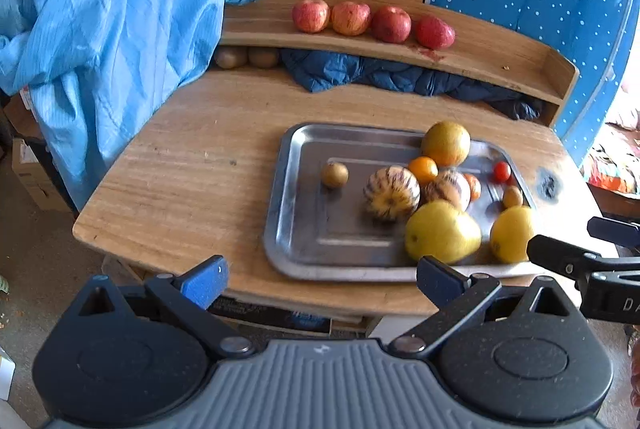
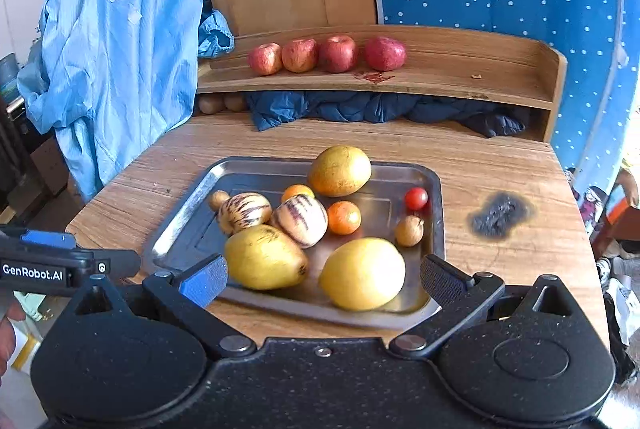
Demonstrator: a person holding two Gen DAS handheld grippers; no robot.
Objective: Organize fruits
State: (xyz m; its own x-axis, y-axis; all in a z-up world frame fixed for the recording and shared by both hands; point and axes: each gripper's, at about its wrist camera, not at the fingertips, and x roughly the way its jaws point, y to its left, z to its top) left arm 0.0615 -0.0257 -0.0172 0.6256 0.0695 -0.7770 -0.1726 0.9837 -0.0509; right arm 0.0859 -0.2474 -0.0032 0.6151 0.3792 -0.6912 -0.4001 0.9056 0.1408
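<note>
Yellow, orange and striped fruits are lying mixed on a steel tray (image 2: 188,225) at the centre of the right wrist frame: two big yellow fruits (image 2: 362,273) at its near edge, a third yellow-green fruit (image 2: 340,170) at the far edge, two striped melons (image 2: 301,215) touching each other in the middle, two small oranges (image 2: 344,217), a cherry tomato (image 2: 416,198) toward the right rim, and small brown kiwi-like fruits (image 2: 409,230) scattered among them. Four red apples (image 2: 338,53) are already sitting in a row on the wooden shelf (image 2: 460,69) in the upper middle of the frame, and two brown fruits (image 2: 222,103) are tucked under that shelf at the left, beside a dark blue cloth (image 2: 360,111).

Sorting is looking partly done: the apples are grouped, while the tray is holding everything else. Both tools are hovering off the near edge of the table (image 2: 500,169) and gripping nothing. The right tool (image 2: 323,279) is standing with its fingers wide apart, framing the nearest yellow fruits; the left tool (image 1: 320,281) is likewise spread, low in its own frame, in front of the tray's near left corner.

Next, one tool probably needs to descend over a single fruit. The large yellow ones are nearly filling the opening, so a centred approach matters, and round fruit may roll on the smooth steel.
</note>
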